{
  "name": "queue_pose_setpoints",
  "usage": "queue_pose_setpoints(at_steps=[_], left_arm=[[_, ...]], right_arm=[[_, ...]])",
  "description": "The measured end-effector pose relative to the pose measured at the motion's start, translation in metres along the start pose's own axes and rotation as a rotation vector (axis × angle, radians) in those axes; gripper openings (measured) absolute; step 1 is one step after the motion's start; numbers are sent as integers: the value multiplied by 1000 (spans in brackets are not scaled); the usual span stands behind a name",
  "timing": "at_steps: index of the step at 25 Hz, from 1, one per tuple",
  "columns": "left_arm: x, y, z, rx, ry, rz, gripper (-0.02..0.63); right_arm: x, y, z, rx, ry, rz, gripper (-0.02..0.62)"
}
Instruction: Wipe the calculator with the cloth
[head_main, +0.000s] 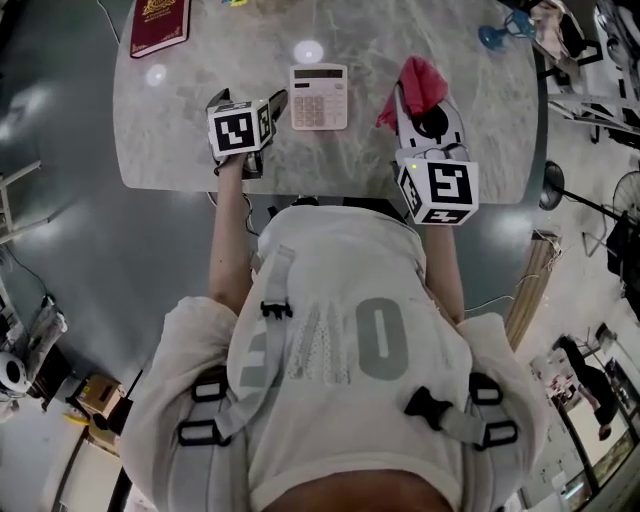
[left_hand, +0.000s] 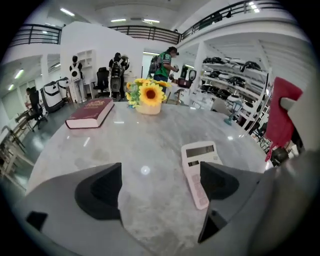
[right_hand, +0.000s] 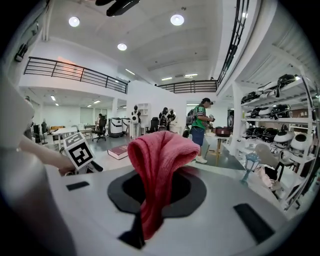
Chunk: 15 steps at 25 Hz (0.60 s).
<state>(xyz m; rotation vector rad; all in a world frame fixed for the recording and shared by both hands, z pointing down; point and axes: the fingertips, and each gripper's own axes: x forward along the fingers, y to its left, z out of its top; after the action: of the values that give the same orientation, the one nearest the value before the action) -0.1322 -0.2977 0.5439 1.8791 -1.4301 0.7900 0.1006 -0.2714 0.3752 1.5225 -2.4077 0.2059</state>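
**Cloth on the right, calculator in the middle**

The calculator (head_main: 319, 97) lay flat on the marble table (head_main: 400, 30), near the top middle of the head view. Its long side ran up and down the frame, with the screen at the far end, away from the person. In the left gripper view it showed at the lower right, partly behind the right-hand jaw.

The red cloth (head_main: 420, 85) was to the right of the calculator, with a gap of bare table between them. The right gripper (head_main: 428, 115) had its jaws closed tight on the cloth, and the loose end flopped over the top. So, as I judge it, the cloth had to travel toward the left of the frame to reach the keys.

The left gripper (head_main: 248, 100) was the nearer one – just beside the calculator's left edge. Its jaws stood wide apart with only bare table between them. It looked well placed to hold the calculator steady.

No brand name could be read on the calculator, and its screen looked blank. A dark red book (head_main: 160, 25) lay at the upper left of the head view, with gold print on its cover too small to read. Each gripper cube had black and white square marks – patterns, not words.
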Motion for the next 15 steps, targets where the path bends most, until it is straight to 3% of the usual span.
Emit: queue_pose_setpoints(at_steps=[8, 11, 15], left_arm=[[28, -1, -56, -60, 226, -14, 482], [34, -2, -71, -104, 270, -34, 482], [34, -4, -73, -100, 303, -23, 483]], right_arm=[[-7, -2, -22, 38, 32, -37, 58], [-9, -5, -24, 44, 34, -53, 58], [-14, -14, -24, 53, 32, -80, 58]])
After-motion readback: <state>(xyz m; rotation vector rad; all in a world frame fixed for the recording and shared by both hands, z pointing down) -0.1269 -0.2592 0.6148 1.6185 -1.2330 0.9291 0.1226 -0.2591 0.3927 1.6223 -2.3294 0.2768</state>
